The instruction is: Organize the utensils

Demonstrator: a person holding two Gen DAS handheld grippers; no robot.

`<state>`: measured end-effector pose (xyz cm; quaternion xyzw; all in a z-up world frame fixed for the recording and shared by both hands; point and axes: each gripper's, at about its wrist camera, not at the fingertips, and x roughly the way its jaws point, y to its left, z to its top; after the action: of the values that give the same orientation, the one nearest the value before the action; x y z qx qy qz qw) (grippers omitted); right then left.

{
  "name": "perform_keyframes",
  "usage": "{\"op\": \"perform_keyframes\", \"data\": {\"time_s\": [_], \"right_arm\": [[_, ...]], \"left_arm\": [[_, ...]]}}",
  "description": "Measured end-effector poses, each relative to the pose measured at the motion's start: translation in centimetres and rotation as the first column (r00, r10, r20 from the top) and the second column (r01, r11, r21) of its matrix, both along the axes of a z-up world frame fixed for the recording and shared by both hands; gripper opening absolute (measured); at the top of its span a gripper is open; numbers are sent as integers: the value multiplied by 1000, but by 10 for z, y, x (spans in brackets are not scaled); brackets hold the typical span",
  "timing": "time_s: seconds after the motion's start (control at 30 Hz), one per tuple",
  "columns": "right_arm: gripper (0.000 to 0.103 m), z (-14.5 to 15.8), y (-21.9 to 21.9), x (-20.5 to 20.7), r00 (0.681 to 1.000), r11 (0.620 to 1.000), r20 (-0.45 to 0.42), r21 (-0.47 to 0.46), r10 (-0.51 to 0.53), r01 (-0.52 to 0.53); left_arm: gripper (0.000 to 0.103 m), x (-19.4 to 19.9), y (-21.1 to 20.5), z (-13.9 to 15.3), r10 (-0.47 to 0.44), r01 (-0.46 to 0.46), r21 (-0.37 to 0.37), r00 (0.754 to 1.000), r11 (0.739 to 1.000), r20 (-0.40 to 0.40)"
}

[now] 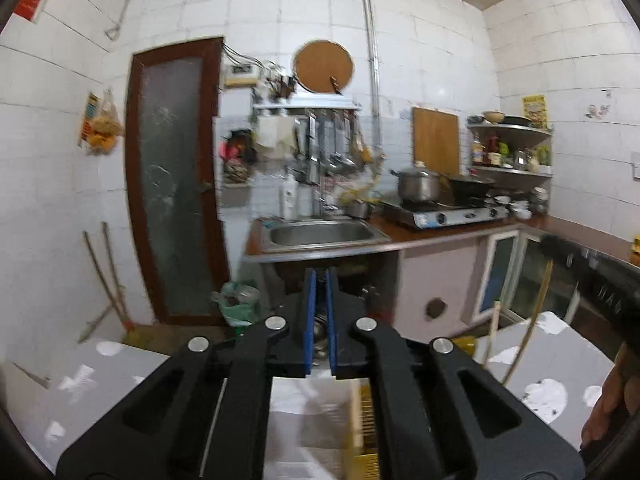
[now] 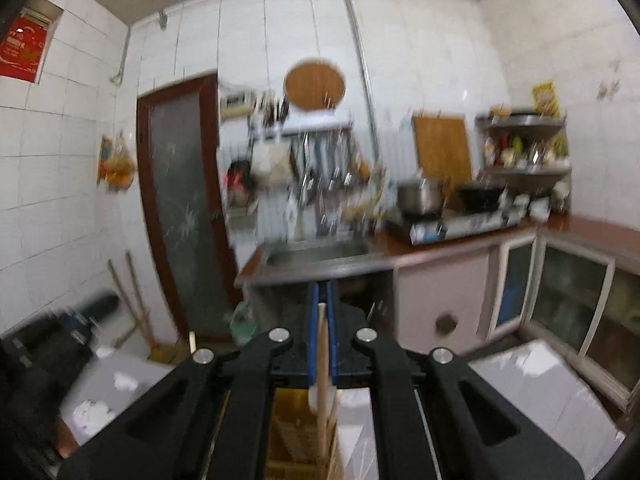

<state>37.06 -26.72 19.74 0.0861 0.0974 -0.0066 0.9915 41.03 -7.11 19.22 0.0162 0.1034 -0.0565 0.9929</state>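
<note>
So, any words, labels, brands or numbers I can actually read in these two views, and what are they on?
None can be read.
Red poster high on the left wall: pale marks, too blurred.
Yellow poster above the corner shelf: print too small.
White bottle by the sink: dark label marks, illegible.
Stove front panel: blue label, illegible.
Sauce bottles on the shelf: labels too small.

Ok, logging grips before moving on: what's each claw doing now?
Left claw: closed on what looks like a metal utensil.
Right claw: closed on a wooden stick.
</note>
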Motion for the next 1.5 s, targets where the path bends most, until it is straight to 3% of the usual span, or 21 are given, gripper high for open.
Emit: {"op": "perform_keyframes", "data": {"time_s": [0.1,0.17,0.2,0.23,0.3,0.53,0.73,0.87,1.2,1.3,1.5], "right_arm": [[7,-10,-4,2,997,1000,-71,11,13,-12],[7,-14,-6,-3,995,1000,-98,22,13,-11],[13,-15,-9,-8,995,1000,-101,25,5,-2],[32,-15,-12,-15,994,1000,-105,29,-5,8],[57,-14,-17,-30,995,999,-97,41,-25,29],[57,-25,-23,-82,987,999,-155,9,-32,34],[57,-59,-11,-119,963,1000,-267,-18,-24,20],[57,-86,-1,-136,935,999,-352,-30,-38,30],[55,-156,23,-137,835,998,-547,-33,-63,53],[39,-174,24,-130,794,998,-606,3,-46,60],[27,-201,30,-123,738,996,-675,60,-13,73]], "left_arm": [[18,-3,18,4,13,-14,-15,1000,1000,-27],[33,-9,28,2,21,-21,-9,999,1000,-49],[50,-13,33,0,27,-28,-11,998,1000,-58],[62,-18,38,-3,35,-36,-16,998,999,-59],[73,-29,49,-7,40,-41,-17,997,999,-70],[95,-59,83,-35,10,-17,-34,982,999,-186],[98,-85,101,-71,-7,-7,-49,956,999,-292],[98,-103,108,-96,-36,4,-86,925,996,-379],[98,-128,93,-151,-37,12,-52,854,999,-518],[98,-131,85,-156,-38,22,-36,845,999,-534],[98,-138,64,-168,-51,54,-11,823,998,-566]]}}
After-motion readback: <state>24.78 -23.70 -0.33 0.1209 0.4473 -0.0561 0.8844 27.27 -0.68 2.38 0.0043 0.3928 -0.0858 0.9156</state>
